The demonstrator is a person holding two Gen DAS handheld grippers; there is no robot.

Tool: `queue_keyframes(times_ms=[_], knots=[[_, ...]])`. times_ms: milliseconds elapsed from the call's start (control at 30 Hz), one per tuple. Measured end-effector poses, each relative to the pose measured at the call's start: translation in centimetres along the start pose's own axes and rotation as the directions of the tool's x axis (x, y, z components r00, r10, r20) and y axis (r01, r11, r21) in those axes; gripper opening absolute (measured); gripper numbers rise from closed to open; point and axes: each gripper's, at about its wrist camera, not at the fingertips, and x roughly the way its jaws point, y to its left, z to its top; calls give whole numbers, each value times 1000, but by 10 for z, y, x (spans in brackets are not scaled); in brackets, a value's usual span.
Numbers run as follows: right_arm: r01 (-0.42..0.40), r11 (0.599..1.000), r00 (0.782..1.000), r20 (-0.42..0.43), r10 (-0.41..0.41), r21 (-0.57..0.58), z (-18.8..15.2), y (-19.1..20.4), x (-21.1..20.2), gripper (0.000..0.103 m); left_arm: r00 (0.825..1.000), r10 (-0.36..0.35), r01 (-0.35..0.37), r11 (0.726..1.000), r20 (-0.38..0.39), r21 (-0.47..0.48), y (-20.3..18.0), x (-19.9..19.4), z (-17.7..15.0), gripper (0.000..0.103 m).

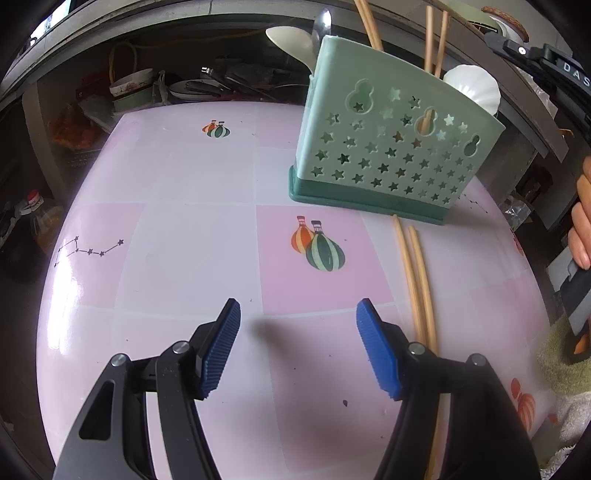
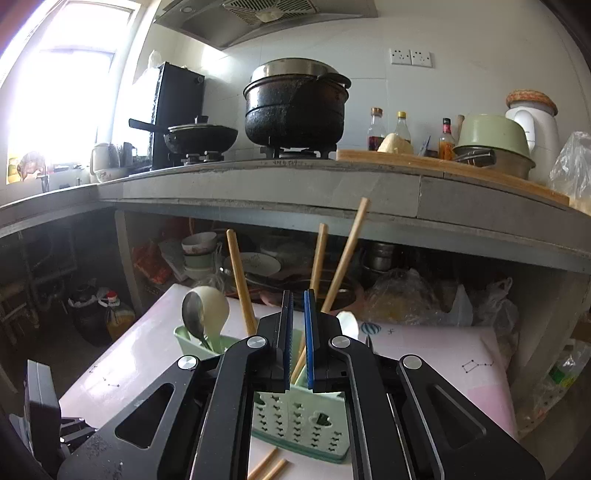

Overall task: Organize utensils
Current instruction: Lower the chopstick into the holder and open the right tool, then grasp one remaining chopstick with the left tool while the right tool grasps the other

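**Utensil caddy half filled, two chopsticks left on the table**

The green utensil caddy (image 1: 391,147) stood upright on the far right part of my pink tablecloth (image 1: 184,221), its star-punched wall facing the left camera. Inside it I saw a cream ladle (image 1: 291,42) and a steel spoon (image 1: 321,24) at one end, a white scalloped spoon (image 1: 474,86) at the other, and several wooden chopsticks (image 1: 436,40) leaning up out of the top. Two loose chopsticks (image 1: 417,280) lay side by side on the cloth, running from just in front of the caddy's base toward me and passing under my left tool's right finger.

My left gripper (image 1: 298,350) hung above the bare cloth with its blue pads well apart and nothing between them. My right gripper (image 2: 297,339) was over the caddy, pads drawn almost together; a chopstick (image 2: 345,254) rose behind the narrow gap, and I could not tell whether the pads pinched it.

Beyond the table ran a grey counter (image 2: 295,188) carrying a black pot (image 2: 295,110).
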Motion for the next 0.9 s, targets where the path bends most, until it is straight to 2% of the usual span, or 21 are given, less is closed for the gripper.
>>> queue_keyframes(times_ms=[300,567,633,700,900], knots=[[-21,999,999,-43,22,33,-14,-1,-5,4,1000,-4,5,1000,-6,18,-6,1,1,63],[-29,991,996,-78,39,127,-20,-17,-13,4,1000,-7,7,1000,-10,22,-8,2,1,63],[-38,984,995,-85,54,174,-19,-24,-14,8,1000,-10,10,1000,-11,23,-8,2,1,63],[-38,977,994,-89,57,208,-16,-32,-14,22,1000,-13,13,1000,-14,22,-9,3,1,63],[-85,932,987,-102,128,351,-14,-53,-18,36,1000,-29,29,999,-4,24,-9,-2,0,63]])
